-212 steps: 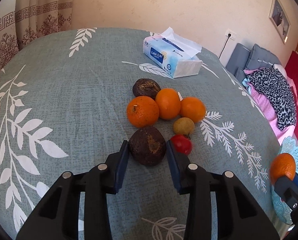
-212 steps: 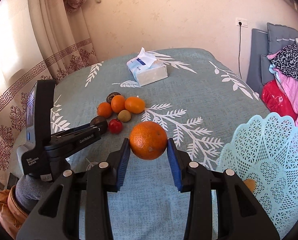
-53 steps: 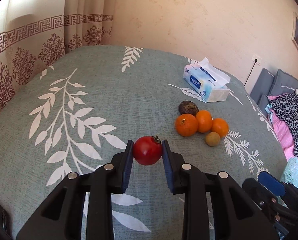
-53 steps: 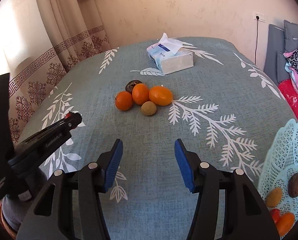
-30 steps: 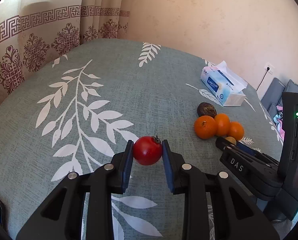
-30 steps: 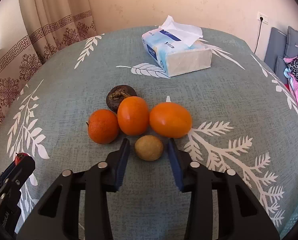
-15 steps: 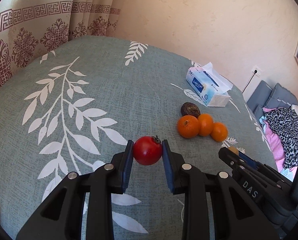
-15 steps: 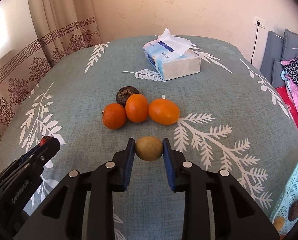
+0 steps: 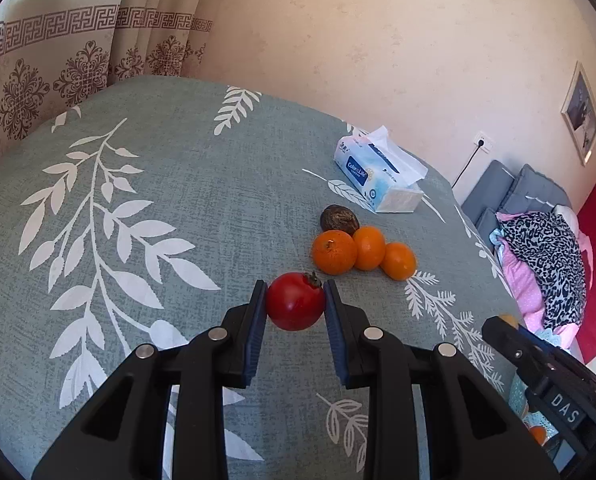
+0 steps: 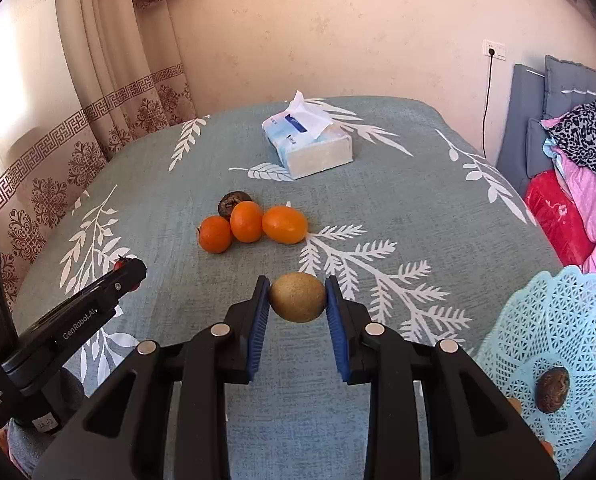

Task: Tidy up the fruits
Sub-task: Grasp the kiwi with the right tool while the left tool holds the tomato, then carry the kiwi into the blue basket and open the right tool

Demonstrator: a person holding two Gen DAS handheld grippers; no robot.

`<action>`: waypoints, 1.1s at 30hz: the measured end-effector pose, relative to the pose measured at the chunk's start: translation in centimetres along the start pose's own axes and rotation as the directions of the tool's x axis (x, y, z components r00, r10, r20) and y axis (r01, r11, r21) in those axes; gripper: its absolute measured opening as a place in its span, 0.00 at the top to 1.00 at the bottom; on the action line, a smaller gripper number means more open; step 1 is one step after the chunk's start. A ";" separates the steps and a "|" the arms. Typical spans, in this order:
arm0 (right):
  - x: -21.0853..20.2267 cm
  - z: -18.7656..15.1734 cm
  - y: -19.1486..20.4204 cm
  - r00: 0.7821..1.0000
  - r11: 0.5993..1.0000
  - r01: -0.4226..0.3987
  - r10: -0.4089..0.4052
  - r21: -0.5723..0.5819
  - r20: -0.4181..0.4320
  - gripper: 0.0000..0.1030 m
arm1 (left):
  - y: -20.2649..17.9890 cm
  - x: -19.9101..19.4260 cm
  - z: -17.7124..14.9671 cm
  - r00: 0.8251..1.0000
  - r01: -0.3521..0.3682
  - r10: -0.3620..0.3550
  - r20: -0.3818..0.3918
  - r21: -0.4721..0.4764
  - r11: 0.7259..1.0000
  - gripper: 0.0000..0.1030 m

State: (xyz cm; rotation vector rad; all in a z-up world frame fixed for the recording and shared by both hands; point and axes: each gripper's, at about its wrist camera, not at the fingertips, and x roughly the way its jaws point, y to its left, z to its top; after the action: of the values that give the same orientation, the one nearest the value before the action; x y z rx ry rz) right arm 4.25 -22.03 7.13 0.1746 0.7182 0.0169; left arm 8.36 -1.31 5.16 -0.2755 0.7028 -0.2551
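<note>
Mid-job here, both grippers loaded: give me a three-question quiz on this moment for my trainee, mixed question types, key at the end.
1. True or false: the left gripper is shut on a red tomato.
2. Multiple choice: what does the right gripper hold? A) an orange B) a small brownish-green fruit C) the tissue pack
3. Fill in: besides the dark brown fruit, ___ orange fruits lie on the tablecloth in front of the tissue pack.

Key: 1 true; 2 B, the small brownish-green fruit; 3 three.
</note>
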 end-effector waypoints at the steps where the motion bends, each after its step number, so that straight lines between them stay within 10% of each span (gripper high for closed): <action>1: -0.5 0.0 -0.2 1.000 1.000 0.004 -0.004 0.002 0.008 0.72 | -0.2 0.0 0.0 1.000 0.003 -0.003 0.000 0.006 1.000 0.72; 33: -10.3 -7.8 -18.7 0.972 0.920 0.229 -0.232 0.317 -0.028 0.70 | -5.4 -1.2 -2.4 1.000 -0.003 -0.001 0.018 0.228 0.974 0.72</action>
State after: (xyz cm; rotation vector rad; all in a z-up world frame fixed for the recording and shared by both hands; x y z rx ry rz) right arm -9.47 -40.02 5.02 0.3983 0.7253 -0.3275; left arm 5.12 -6.38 5.98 -0.0583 0.6493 -0.3289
